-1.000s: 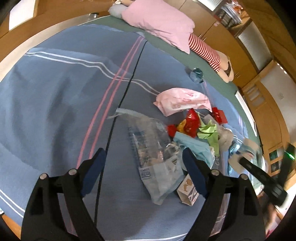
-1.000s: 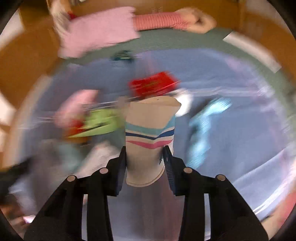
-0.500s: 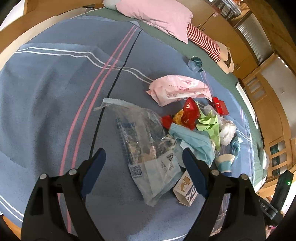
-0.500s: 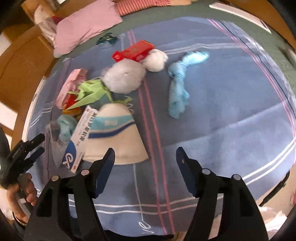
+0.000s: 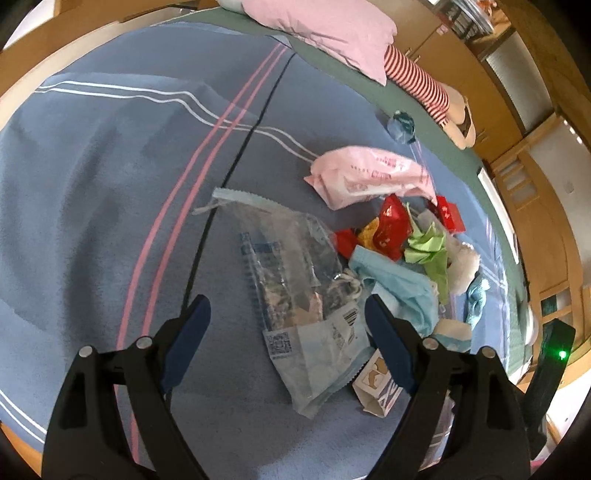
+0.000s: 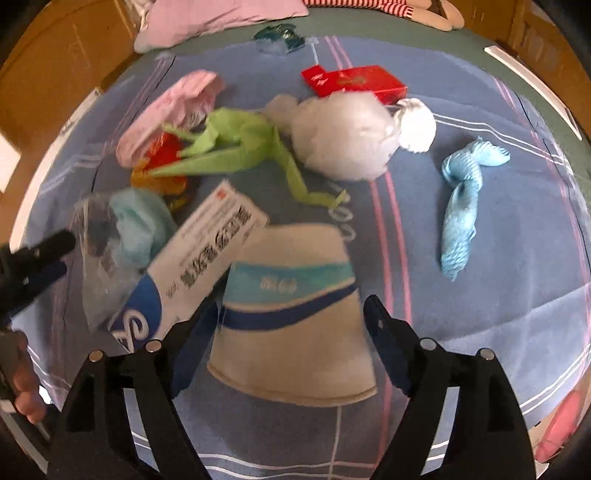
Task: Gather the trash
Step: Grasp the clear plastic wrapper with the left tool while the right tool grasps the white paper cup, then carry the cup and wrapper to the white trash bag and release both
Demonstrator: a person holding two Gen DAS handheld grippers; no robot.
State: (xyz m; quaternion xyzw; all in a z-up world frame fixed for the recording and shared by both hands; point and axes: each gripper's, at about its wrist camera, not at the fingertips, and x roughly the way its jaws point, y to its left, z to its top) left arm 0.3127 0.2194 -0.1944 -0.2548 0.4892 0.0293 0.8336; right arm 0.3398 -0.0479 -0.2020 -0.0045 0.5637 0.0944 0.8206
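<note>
Trash lies in a pile on a blue blanket. A flattened paper cup with blue bands lies between the fingers of my open right gripper, next to a white and blue medicine box. My open left gripper hovers over a clear plastic packet. Beside it lie a blue face mask, green paper, red wrappers and a pink plastic bag. The right view also shows a white plastic ball, a red box and a blue twisted cloth.
A pink pillow and a striped soft toy lie at the far edge of the bed. A crumpled teal wrapper lies near them. Wooden cabinets stand on the right. My left gripper shows at the left edge of the right view.
My right gripper opened and let go of the paper cup, which now lies flat on the blanket. The right gripper then came closer to it. The left gripper shifted slightly over the packet.
</note>
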